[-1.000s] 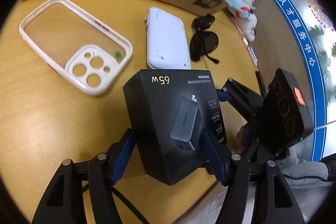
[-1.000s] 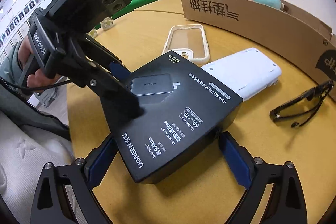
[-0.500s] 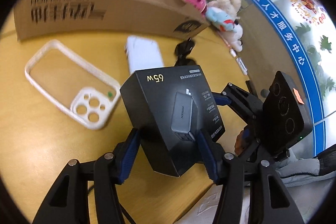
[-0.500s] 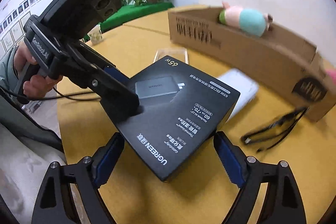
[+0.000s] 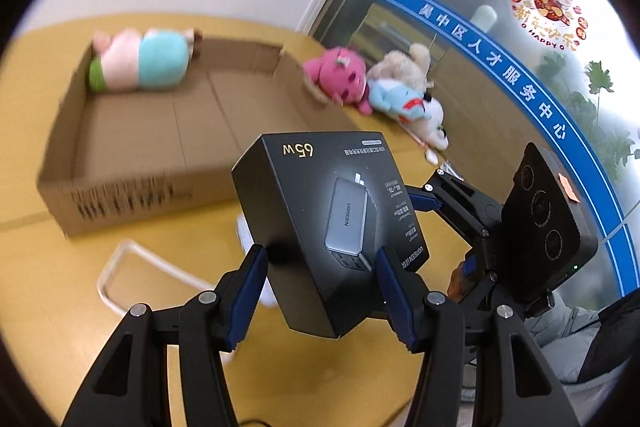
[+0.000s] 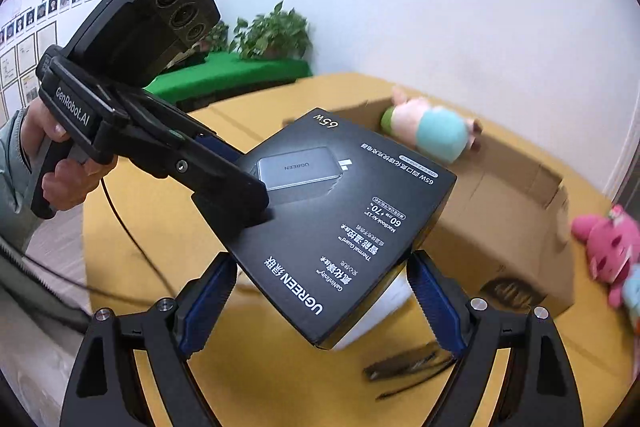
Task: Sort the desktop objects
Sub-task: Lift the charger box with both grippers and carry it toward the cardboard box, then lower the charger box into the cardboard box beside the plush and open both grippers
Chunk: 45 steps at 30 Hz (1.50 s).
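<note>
A black UGREEN 65W charger box (image 5: 320, 223) is held in the air above the yellow table, in front of an open cardboard box (image 5: 160, 131). My left gripper (image 5: 320, 283) is shut on the near end of the charger box. My right gripper (image 6: 320, 291) also has a finger on each side of the charger box (image 6: 348, 211), clamping it. The left gripper's fingers (image 6: 224, 183) show in the right wrist view, gripping the box's left corner. The cardboard box (image 6: 500, 211) holds a pink and teal plush (image 6: 432, 131).
On the table lie a clear phone case (image 5: 132, 279), a white device (image 6: 376, 319) partly under the charger box, and black sunglasses (image 6: 408, 367). Pink, blue and beige plush toys (image 5: 372, 87) lie right of the cardboard box. The person's body is at the near edge.
Both grippers have lifted the charger box off the table and carried it up toward the cardboard box. The box's inside has come into view.
</note>
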Tool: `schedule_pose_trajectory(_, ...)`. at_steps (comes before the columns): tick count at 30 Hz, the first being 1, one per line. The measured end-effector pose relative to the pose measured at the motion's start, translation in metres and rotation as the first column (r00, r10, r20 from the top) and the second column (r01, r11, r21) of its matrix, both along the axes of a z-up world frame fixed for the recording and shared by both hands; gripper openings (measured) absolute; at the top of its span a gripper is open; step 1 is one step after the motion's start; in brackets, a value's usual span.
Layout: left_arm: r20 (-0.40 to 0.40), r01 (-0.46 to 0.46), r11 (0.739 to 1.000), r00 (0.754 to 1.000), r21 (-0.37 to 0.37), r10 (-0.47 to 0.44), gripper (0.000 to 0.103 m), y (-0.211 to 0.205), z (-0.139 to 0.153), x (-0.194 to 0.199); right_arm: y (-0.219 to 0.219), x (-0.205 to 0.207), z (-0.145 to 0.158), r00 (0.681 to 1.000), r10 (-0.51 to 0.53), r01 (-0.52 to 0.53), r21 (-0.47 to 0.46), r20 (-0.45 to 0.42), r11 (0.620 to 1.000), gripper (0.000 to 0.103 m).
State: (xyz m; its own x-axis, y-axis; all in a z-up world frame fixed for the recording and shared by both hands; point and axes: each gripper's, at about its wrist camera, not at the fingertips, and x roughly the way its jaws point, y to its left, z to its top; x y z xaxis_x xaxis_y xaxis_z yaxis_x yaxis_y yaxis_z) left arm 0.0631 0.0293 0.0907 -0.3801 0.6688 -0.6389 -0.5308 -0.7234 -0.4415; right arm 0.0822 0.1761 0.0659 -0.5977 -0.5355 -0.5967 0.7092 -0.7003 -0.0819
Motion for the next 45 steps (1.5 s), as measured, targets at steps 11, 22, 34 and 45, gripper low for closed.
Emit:
schedule_pose_trajectory(11, -0.231, -0.018, 1.0, 0.973, -0.008, 0.016, 0.056, 0.001, 0.083, -0.06, -0.01, -0.064, 0.08, 0.979, -0.022, 0.029, 0.029, -0.203, 0.999, 0.087)
schedule_pose_trajectory(22, -0.31, -0.001, 1.0, 0.951, 0.016, 0.006, 0.056, 0.019, 0.147, -0.171, 0.005, -0.183, 0.153, 0.962, -0.049, 0.055, 0.014, -0.27, 0.998, 0.087)
schedule_pose_trajectory(34, -0.11, -0.046, 0.999, 0.993, 0.013, 0.047, 0.056, 0.049, 0.076, -0.303, 0.029, -0.326, 0.115, 0.994, -0.087, 0.088, 0.005, -0.068, 0.996, 0.087)
schedule_pose_trajectory(45, 0.126, -0.086, 0.995, 0.988, -0.046, 0.092, 0.055, 0.079, -0.024, -0.369, 0.045, -0.413, 0.005, 0.964, -0.113, 0.111, 0.024, 0.242, 0.994, 0.087)
